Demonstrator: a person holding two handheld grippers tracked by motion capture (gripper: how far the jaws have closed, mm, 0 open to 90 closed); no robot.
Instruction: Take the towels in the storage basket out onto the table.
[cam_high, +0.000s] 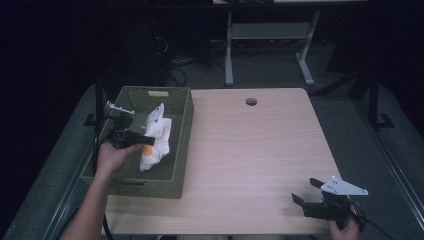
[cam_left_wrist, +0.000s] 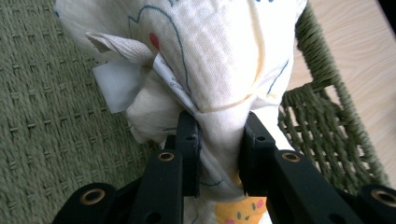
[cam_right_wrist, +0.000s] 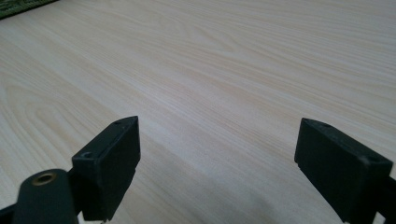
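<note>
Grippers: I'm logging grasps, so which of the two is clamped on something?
The left gripper, pinching the white printed cloth in the green basket; the right gripper stands open over the table.

Overhead table (cam_high: 260, 150) view, two close gripper-mounted views

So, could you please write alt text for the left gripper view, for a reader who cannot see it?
The left gripper has its two black jaws shut on a bunched white cloth printed with cartoon drawings, a label showing at its side. Below and beside the cloth is a woven green basket, with the wooden table beyond its rim.
</note>
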